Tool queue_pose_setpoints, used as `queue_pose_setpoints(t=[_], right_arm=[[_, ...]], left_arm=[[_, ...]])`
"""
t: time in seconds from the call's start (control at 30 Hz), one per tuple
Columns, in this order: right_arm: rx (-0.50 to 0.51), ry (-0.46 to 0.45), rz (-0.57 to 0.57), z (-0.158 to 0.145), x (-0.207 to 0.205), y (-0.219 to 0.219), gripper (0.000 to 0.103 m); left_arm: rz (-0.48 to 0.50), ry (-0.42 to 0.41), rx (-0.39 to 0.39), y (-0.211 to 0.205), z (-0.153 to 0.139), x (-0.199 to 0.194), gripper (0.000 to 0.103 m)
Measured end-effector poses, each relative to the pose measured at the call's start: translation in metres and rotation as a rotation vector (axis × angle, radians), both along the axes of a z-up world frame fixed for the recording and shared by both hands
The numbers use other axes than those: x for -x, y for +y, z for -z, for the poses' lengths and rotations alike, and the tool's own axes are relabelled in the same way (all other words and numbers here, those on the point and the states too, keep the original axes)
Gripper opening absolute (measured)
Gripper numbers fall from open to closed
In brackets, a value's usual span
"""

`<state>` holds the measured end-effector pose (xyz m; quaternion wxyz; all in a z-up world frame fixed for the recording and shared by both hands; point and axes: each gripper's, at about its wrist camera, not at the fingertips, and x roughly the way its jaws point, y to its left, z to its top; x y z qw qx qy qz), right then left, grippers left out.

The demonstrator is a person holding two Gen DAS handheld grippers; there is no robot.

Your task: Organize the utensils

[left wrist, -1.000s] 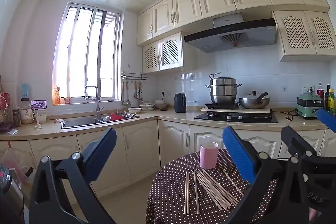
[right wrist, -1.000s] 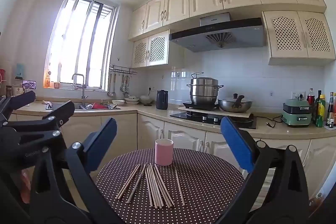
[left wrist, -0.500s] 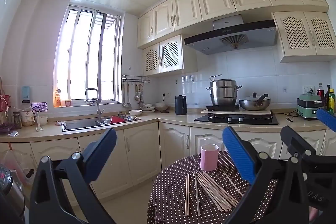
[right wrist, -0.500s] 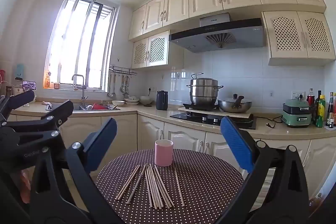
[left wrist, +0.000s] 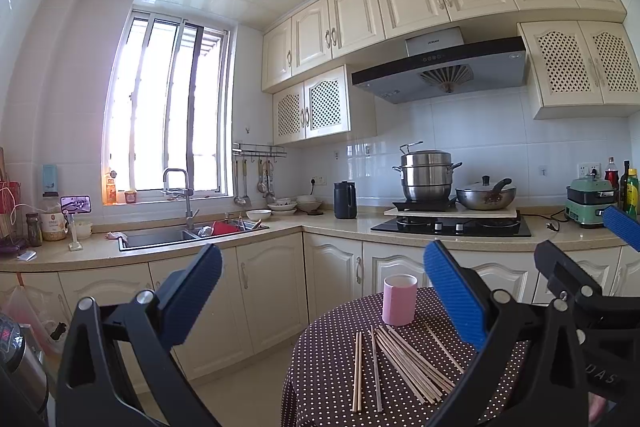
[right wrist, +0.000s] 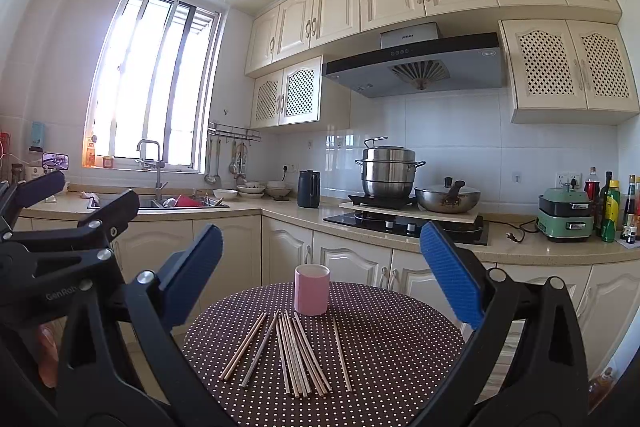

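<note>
A pink cup (right wrist: 312, 289) stands upright at the far side of a round table with a brown polka-dot cloth (right wrist: 400, 347). Several wooden chopsticks (right wrist: 294, 355) lie loose on the cloth in front of the cup. My right gripper (right wrist: 320, 287) is open and empty, held above the near side of the table. My left gripper (left wrist: 324, 301) is open and empty, left of the table; the cup (left wrist: 399, 299) and chopsticks (left wrist: 400, 363) show at its lower right. The right gripper's fingers (left wrist: 622, 229) show at the right edge of the left wrist view.
Cream kitchen cabinets (right wrist: 352, 259) and a counter run behind the table. A sink (left wrist: 160, 237) sits under the window. A steamer pot (right wrist: 388, 173) and wok (right wrist: 447, 198) stand on the hob. A green cooker (right wrist: 565, 215) and bottles stand at right.
Both views have drifted slightly; the table sits a little further right in the left wrist view. Both grippers stay open and nothing on the table has moved.
</note>
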<state>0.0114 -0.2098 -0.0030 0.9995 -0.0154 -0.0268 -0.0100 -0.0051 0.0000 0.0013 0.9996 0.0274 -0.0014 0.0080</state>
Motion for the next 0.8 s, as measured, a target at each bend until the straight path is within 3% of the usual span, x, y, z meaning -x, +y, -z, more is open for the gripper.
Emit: queue_pose_setpoints(t=[0.8], right_arm=[[-0.010, 0.018, -0.004, 0.0036, -0.0051, -0.0041, 0.097]], left_arm=[[-0.005, 0.007, -0.002, -0.0018, 0.0046, -0.0009, 0.099]])
